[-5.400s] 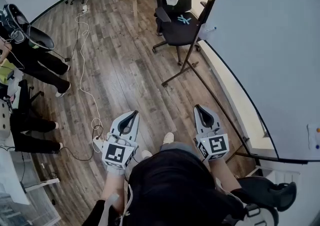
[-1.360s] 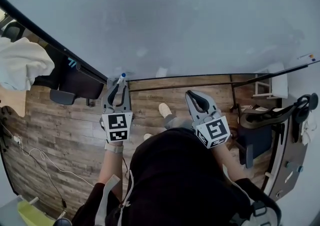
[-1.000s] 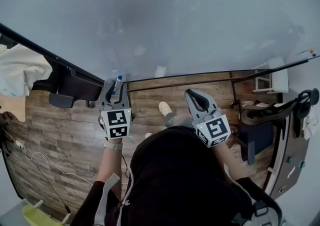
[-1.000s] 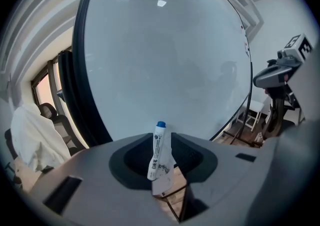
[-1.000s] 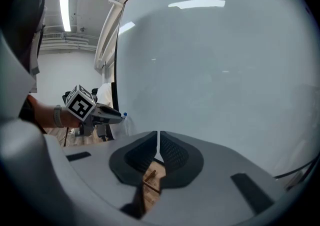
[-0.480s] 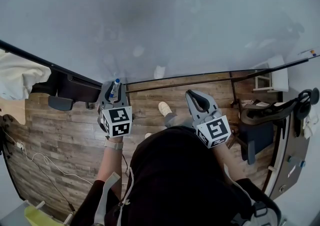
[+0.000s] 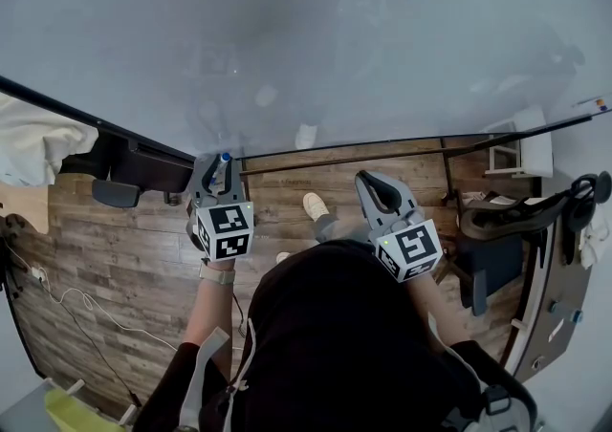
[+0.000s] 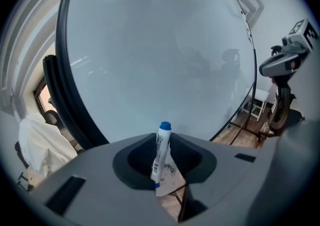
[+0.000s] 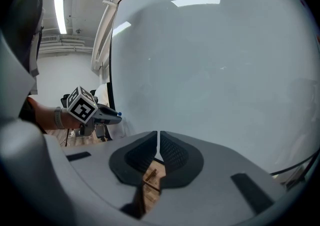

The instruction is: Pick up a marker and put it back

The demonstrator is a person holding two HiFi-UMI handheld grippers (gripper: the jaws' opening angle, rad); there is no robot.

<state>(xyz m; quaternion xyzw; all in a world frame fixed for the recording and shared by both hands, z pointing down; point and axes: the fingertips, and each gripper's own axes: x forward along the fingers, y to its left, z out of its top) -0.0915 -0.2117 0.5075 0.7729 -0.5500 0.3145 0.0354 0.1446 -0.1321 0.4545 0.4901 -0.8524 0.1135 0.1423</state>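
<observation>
Facing a whiteboard point(image 7: 382, 38) above wood floor point(image 7: 115, 258); left fingers point(image 8: 137, 156), just closing, hold marker point(image 8: 160, 155); right fingers point(image 9: 172, 157) together

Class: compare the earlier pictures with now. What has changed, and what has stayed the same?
The person turned from the floor to face the whiteboard. The left gripper moved forward round the marker, and its fingers have just been closing onto it. The right gripper stayed shut and empty.

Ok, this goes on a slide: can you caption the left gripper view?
Left gripper, jaws just closing, pinches a standing blue-capped marker before a large whiteboard.
</observation>
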